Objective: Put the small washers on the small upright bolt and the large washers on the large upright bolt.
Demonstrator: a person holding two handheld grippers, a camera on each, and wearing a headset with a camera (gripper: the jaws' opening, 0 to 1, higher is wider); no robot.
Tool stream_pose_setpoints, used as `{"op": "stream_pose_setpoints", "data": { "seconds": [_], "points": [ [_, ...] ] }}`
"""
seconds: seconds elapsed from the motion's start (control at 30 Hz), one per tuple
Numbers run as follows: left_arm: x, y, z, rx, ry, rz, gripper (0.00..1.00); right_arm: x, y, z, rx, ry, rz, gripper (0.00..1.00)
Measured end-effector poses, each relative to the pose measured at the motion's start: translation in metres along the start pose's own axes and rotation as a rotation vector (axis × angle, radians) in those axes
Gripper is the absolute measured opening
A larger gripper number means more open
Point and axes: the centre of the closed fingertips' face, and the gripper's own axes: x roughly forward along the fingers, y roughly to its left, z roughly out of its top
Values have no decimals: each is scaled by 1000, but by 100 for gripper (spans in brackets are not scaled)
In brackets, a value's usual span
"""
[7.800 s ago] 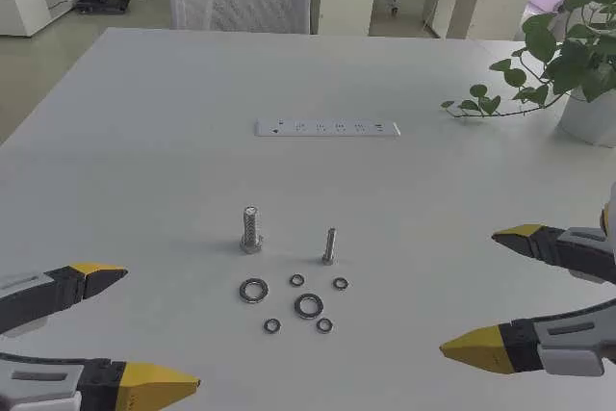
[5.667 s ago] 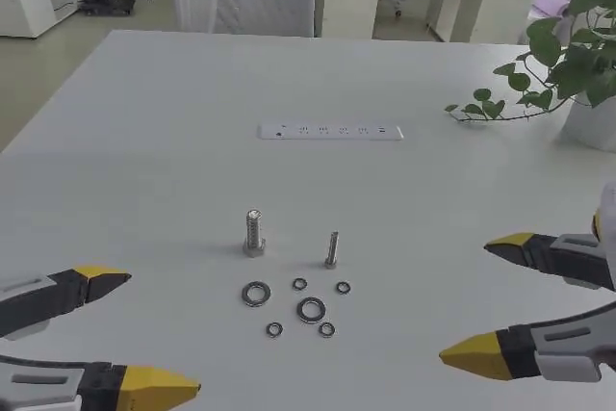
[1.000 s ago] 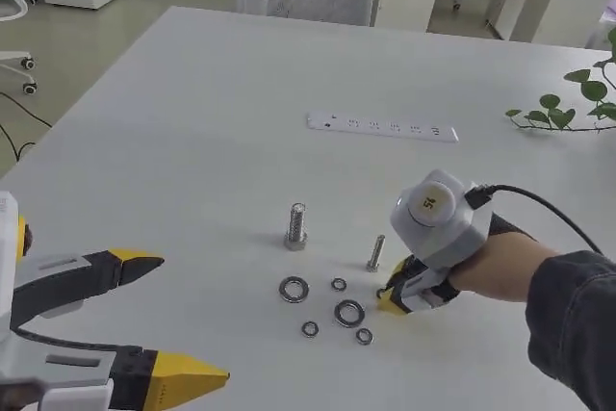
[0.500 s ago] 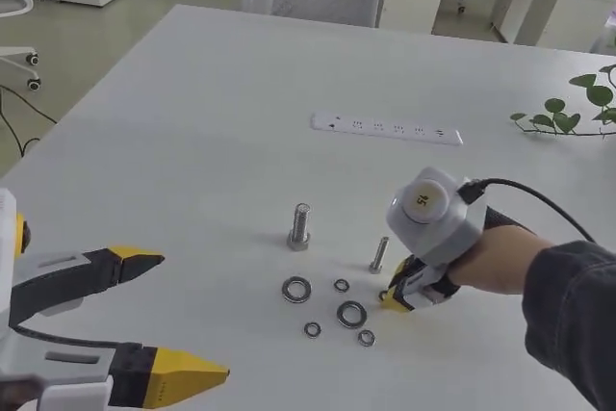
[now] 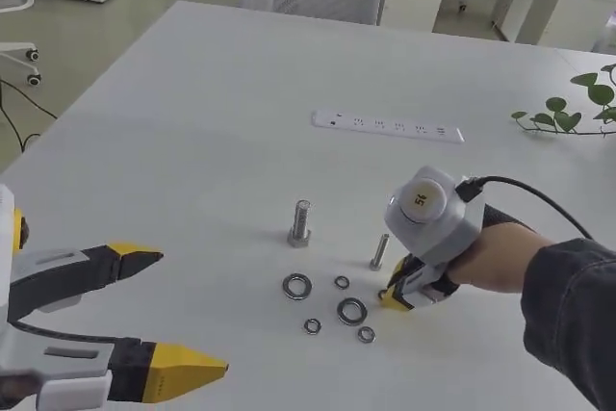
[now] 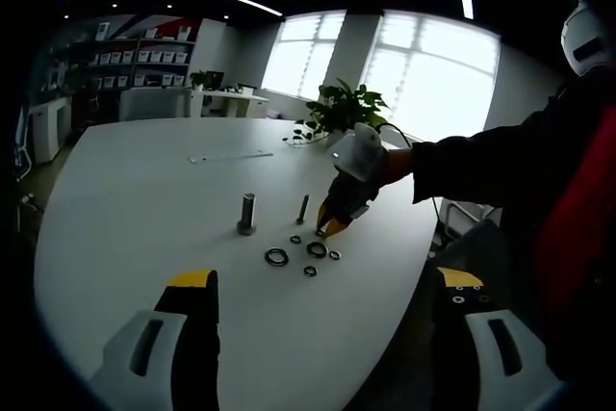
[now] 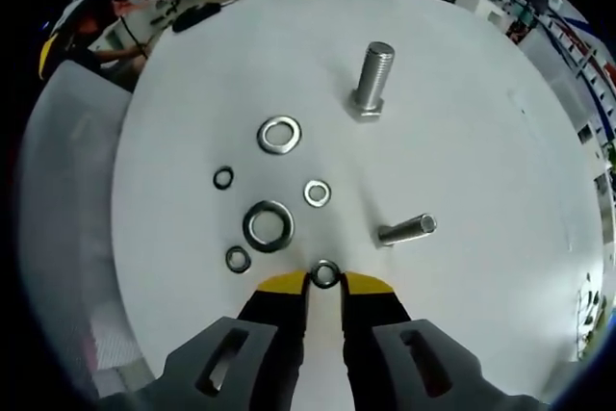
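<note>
Right gripper (image 7: 325,283), having come in from the right, is clamping a small washer (image 7: 317,273) near the small bolt (image 7: 406,230); left gripper (image 5: 192,313) is hovering with jaws spread.

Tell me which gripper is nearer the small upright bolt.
Right. The right gripper is beside the small upright silver bolt; the left gripper hangs far back, well apart.
</note>
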Motion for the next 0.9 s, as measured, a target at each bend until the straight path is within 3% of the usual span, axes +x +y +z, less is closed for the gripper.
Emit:
{"op": "stream_pose_setpoints", "data": {
  "seconds": [0.27,0.9],
  "points": [
    [1,-1,0,-2,0,-4,92,-6,0,-1,-11,6,-7,14],
    [3,-1,2,7,-7,-15,92,-44,-9,3,-40,3,-55,14]
  ]
}}
